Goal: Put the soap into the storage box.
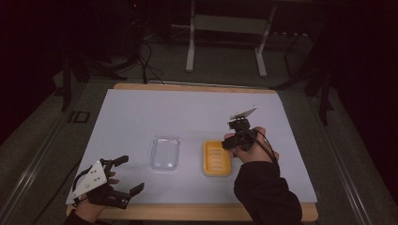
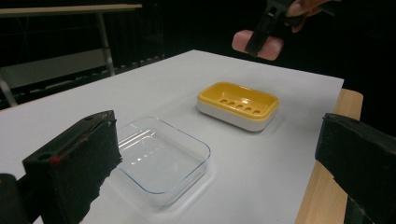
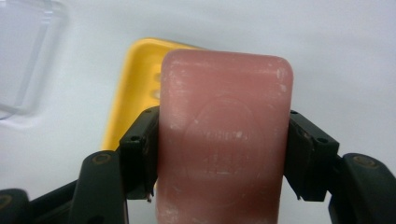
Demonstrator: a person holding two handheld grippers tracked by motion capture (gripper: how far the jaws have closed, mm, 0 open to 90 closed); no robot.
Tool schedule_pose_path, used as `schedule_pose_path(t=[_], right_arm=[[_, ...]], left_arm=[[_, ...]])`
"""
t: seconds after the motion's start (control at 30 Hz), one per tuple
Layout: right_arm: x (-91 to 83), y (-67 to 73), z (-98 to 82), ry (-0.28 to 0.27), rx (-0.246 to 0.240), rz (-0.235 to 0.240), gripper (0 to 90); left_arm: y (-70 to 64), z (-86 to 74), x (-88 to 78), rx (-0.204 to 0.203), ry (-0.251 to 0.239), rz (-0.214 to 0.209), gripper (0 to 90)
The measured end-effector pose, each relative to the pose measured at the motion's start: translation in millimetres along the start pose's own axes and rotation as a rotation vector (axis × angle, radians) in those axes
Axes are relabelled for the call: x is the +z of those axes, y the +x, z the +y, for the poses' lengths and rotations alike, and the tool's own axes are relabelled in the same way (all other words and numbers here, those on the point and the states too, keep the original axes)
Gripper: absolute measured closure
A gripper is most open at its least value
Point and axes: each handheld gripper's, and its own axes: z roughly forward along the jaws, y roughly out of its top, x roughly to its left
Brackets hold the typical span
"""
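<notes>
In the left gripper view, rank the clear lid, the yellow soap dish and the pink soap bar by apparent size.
1. Clear lid, though it lies nearest the camera.
2. Yellow soap dish.
3. Pink soap bar, farthest off and partly hidden by the right tool.

Pink soap bar (image 3: 224, 140); yellow slotted soap dish (image 1: 217, 158), white base; clear lid (image 1: 164, 153); black tongs (image 3: 219, 154).

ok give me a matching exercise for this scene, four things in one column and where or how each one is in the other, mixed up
Things:
1. bar of soap
2. yellow soap dish
3. clear lid
4. left gripper

Places or states:
A. lying on the white sheet, left of the yellow one
B. open, near the table's front left corner
C. clamped in the right gripper's jaws, above the table
D. empty, on the white sheet just under the raised pink bar

Pairs: 1-C, 2-D, 3-A, 4-B
</notes>
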Motion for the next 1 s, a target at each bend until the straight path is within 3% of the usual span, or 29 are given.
schedule_pose_path(t=[0.17, 0.3, 0.67, 1.0], right_arm=[[6.6, 16.0, 2.0, 0.009, -0.014, 0.016, 37.1], [16.4, 24.3, 1.6, 0.01, 0.003, 0.042, 37.1], [53.2, 23.8, -7.5, 0.054, 0.106, 0.112, 37.0], [76.1, 32.6, -12.4, 0.077, 0.113, 0.103, 37.0]], left_arm=[[-0.5, 0.0, 0.5, 0.001, 0.001, -0.002, 0.2], [-0.6, 0.0, 0.5, 0.003, 0.004, -0.003, 0.2], [-1.2, -0.1, 0.9, 0.008, 0.009, -0.012, 0.2], [-1.1, -0.1, 0.5, 0.008, 0.008, -0.012, 0.2]])
